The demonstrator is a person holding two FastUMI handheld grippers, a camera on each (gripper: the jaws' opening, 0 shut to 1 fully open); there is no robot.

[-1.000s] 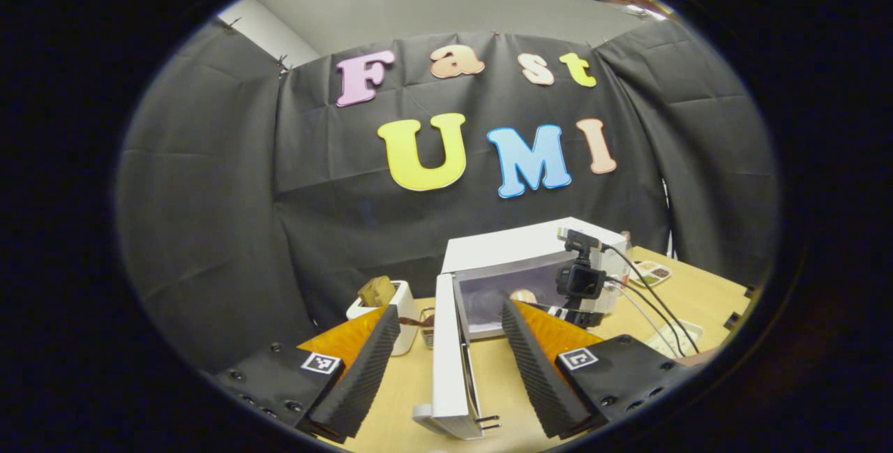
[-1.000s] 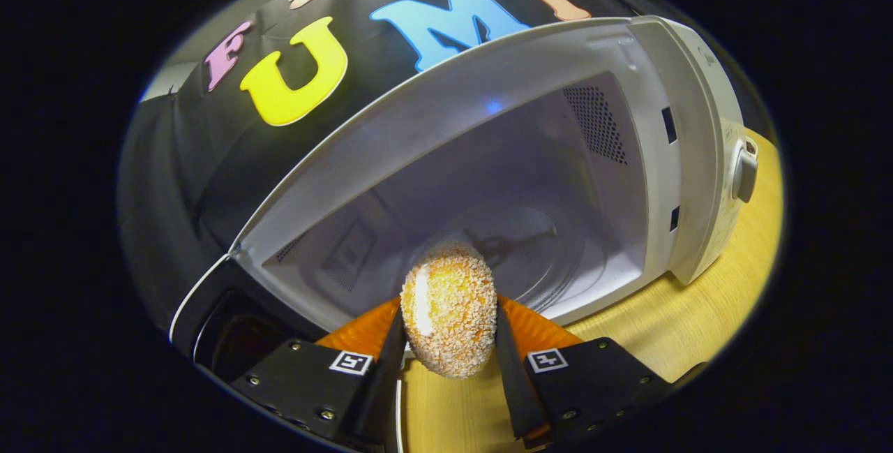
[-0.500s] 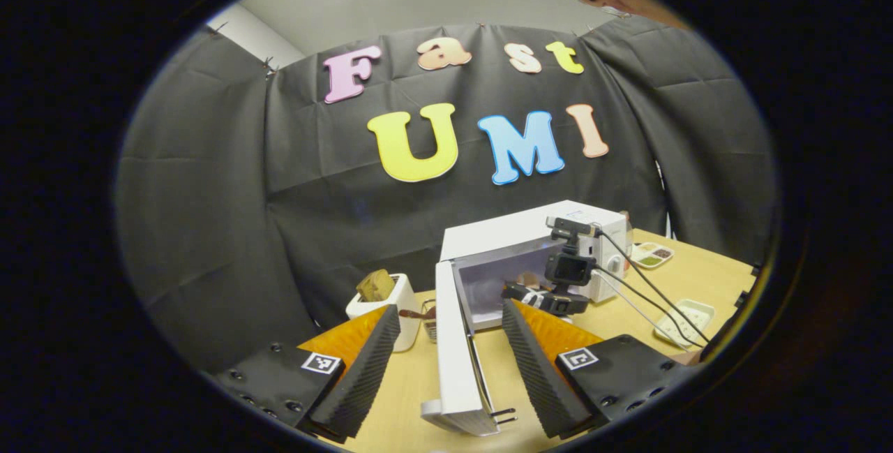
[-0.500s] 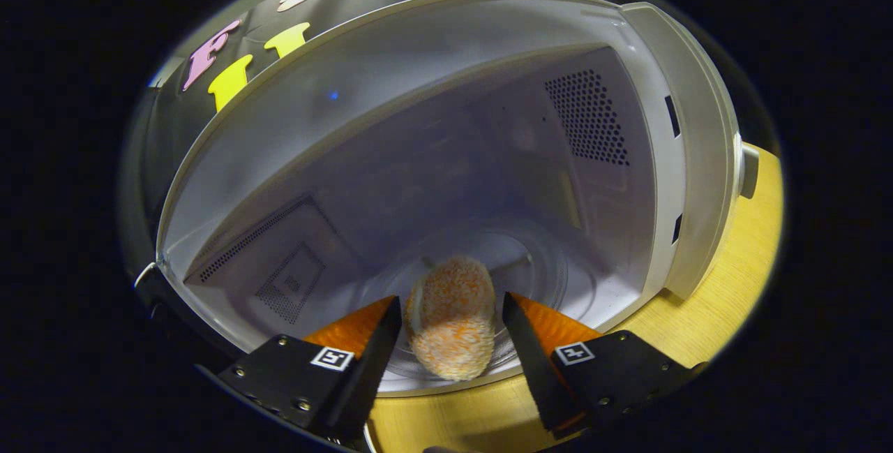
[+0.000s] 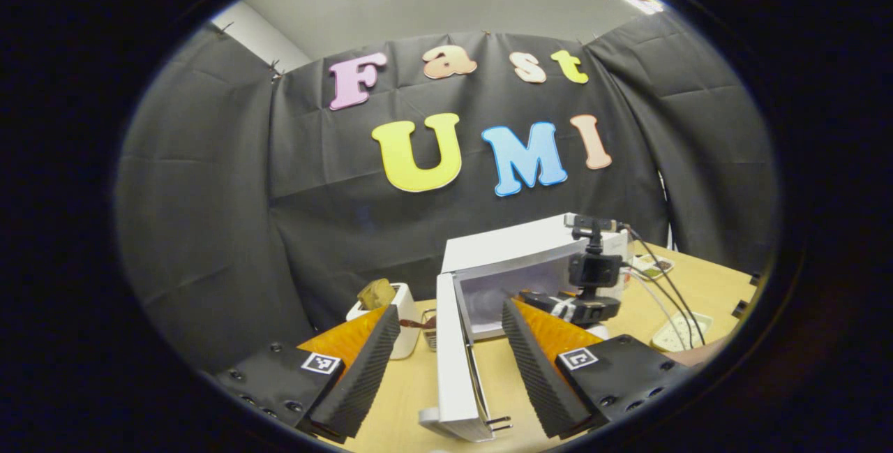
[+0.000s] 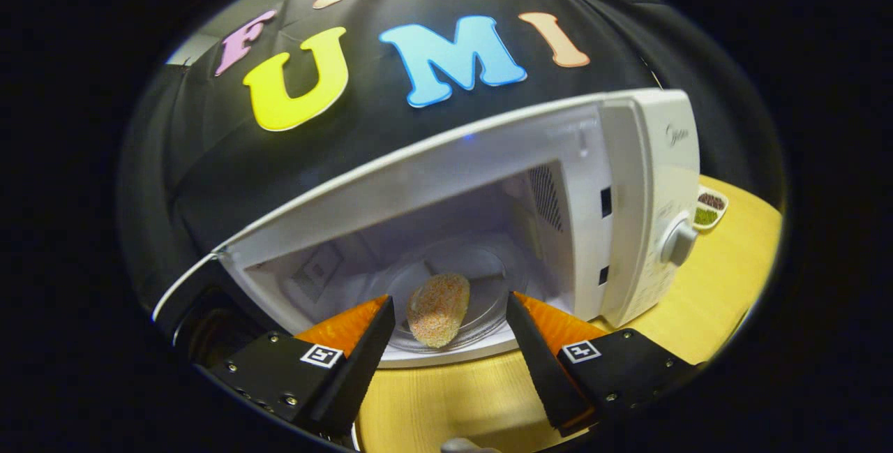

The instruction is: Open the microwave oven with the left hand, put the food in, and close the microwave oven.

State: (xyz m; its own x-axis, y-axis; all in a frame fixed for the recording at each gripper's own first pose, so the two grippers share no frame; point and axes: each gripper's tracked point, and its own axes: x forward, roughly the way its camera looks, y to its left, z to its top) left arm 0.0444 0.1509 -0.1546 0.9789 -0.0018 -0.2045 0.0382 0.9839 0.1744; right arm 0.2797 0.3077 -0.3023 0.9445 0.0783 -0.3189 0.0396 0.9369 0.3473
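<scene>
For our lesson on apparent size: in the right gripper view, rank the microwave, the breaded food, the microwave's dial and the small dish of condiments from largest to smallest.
1. microwave
2. breaded food
3. dial and dish of condiments: they look alike, and the dish sits farther off, so unranked.

White microwave oven across the middle of the right gripper view, door swung fully open, edge-on at lower centre of the left gripper view. Crumbed oval food lying, probably flat, on the glass turntable inside.
</scene>
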